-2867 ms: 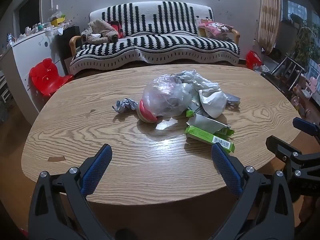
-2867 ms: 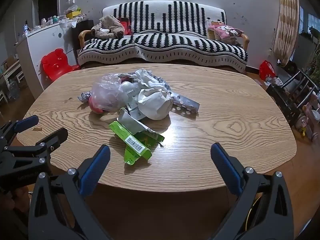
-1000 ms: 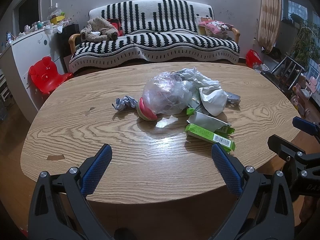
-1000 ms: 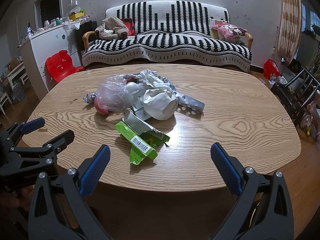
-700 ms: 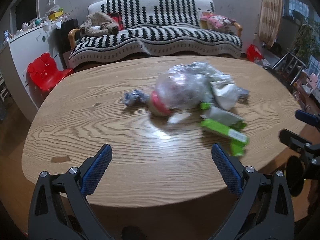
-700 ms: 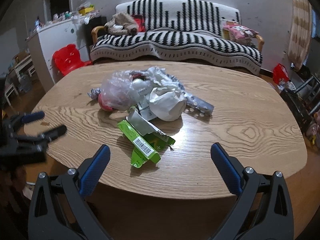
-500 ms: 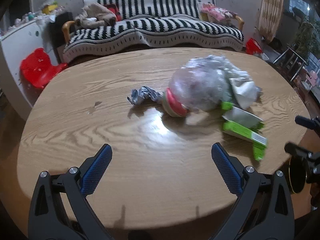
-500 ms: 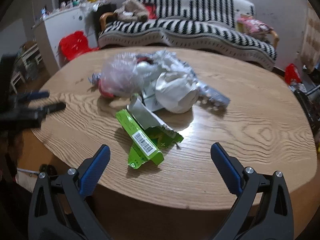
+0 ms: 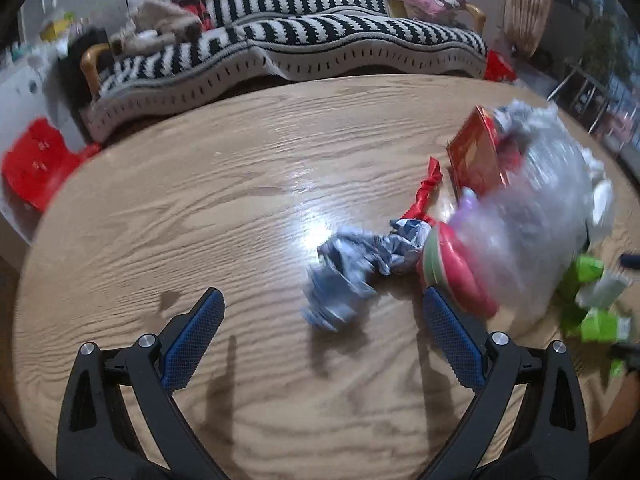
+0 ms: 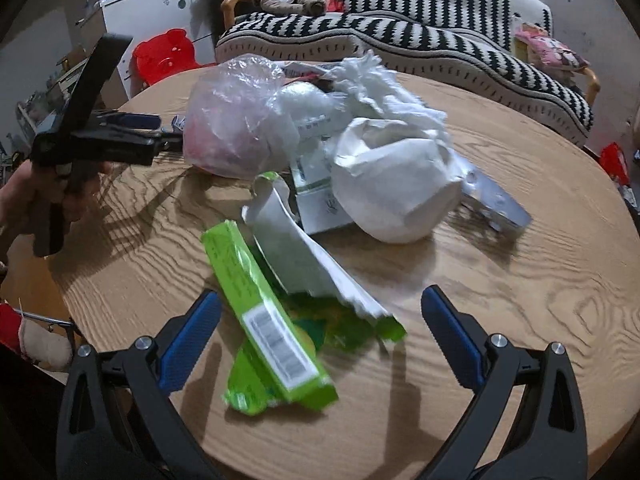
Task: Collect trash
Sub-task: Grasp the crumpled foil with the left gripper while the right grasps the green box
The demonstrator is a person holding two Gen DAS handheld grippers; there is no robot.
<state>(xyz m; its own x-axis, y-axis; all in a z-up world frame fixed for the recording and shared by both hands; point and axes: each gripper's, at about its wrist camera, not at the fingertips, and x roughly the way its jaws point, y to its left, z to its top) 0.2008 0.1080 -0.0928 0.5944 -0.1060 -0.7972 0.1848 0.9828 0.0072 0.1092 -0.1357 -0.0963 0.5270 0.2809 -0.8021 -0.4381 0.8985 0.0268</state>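
Note:
A heap of trash lies on the oval wooden table [image 9: 200,184]. In the left wrist view my left gripper [image 9: 322,314] stands open just above the table, and a crumpled blue-grey wrapper [image 9: 348,264] lies between its fingertips. Right of it sit a clear plastic bag [image 9: 532,216] over a red-rimmed lid [image 9: 456,276], a red packet [image 9: 476,152] and a red ribbon [image 9: 424,192]. In the right wrist view my right gripper [image 10: 320,306] is open over a green carton [image 10: 264,316] and torn white paper [image 10: 304,260]. Behind them lie a white crumpled bag [image 10: 396,188], tissue [image 10: 380,80] and a foil blister strip [image 10: 496,200].
A striped black-and-white sofa [image 9: 304,40] stands behind the table, with a red plastic chair [image 9: 36,160] and a white cabinet [image 10: 160,12] to the left. In the right wrist view a hand [image 10: 36,192] holds the left gripper [image 10: 120,140] at the table's left edge.
Both grippers have moved forward and down over the table toward the trash. The left one swung left onto the blue-grey wrapper; the right one closed in on the green carton. Both remain open.

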